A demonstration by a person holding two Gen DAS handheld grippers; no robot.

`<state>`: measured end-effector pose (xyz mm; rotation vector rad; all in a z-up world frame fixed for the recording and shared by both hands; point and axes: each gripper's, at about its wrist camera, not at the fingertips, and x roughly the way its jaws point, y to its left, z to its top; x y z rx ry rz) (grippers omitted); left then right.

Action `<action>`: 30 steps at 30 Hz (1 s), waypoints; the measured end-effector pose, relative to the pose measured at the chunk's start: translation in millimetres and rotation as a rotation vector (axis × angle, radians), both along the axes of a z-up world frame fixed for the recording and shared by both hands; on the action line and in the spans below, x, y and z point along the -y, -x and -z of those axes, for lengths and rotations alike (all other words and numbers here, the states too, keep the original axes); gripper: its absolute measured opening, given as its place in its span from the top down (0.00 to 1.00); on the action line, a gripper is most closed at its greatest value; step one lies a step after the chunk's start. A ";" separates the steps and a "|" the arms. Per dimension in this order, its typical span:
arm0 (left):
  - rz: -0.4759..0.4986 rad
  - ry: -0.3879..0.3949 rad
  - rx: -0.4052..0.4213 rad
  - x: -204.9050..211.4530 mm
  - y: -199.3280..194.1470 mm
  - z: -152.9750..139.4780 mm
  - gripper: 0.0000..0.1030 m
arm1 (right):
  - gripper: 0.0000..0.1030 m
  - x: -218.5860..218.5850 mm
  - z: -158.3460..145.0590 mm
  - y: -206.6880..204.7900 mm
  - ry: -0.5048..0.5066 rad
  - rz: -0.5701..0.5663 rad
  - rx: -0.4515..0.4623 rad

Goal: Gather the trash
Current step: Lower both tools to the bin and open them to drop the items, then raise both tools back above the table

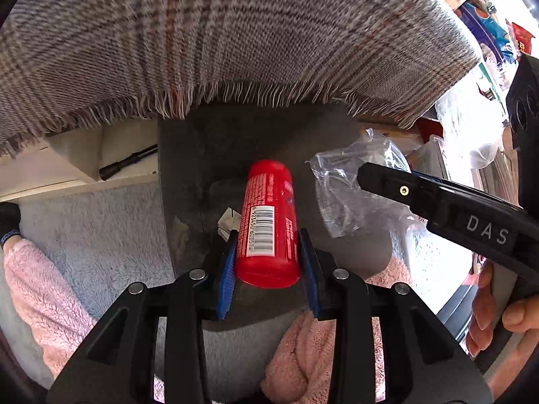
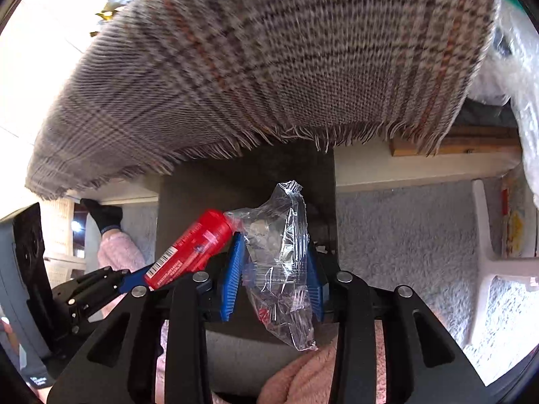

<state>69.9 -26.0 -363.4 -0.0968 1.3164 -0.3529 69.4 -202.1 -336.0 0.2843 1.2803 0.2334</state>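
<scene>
My left gripper (image 1: 267, 245) is shut on a red can (image 1: 267, 222) with a barcode label, held over a dark grey bin (image 1: 209, 155). My right gripper (image 2: 274, 269) is shut on a crumpled clear plastic wrapper (image 2: 279, 262), also above the bin (image 2: 188, 195). In the left wrist view the wrapper (image 1: 350, 185) hangs from the right gripper (image 1: 370, 175) just right of the can. In the right wrist view the can (image 2: 192, 249) and left gripper (image 2: 134, 277) sit at the lower left. A white scrap (image 1: 229, 220) lies inside the bin.
A fringed plaid cloth (image 1: 235, 40) hangs over the table edge above the bin. Grey carpet (image 2: 404, 235) surrounds the bin. My pink fleece legs (image 1: 40, 293) and black sock (image 2: 104, 215) are nearby. A white stool leg (image 2: 485, 245) stands right. Packages (image 1: 481, 27) clutter the upper right.
</scene>
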 end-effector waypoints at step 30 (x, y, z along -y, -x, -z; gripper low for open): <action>-0.131 0.001 0.283 -60.8 22.7 -118.2 0.18 | 0.03 47.1 -98.3 32.9 0.043 0.117 0.220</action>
